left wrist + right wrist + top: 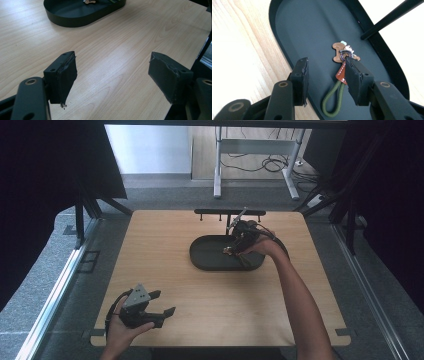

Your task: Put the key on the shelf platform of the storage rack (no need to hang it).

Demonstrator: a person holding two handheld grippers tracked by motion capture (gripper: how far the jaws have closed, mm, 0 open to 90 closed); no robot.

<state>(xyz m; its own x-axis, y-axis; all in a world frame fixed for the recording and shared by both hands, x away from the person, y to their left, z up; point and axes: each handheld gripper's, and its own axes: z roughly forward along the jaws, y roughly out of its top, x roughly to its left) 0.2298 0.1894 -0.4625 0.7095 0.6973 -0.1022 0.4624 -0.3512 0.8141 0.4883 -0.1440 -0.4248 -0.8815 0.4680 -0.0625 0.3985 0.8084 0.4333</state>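
Two claws spread: right claw (325, 75) reaches over the keychain (340, 72) in the tray (294, 30), left claw (112, 80) rests low.

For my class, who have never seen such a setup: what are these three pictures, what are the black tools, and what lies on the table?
A person holds a two-jaw hand-held gripper in each hand. The high view looks down on a wooden table; the other two cameras ride on the grippers. The left hand-held gripper hangs open over bare wood. The right hand-held gripper is open over a black oval tray, where a keychain with a green cord loop, red tab and brown charm lies. Nothing is held.
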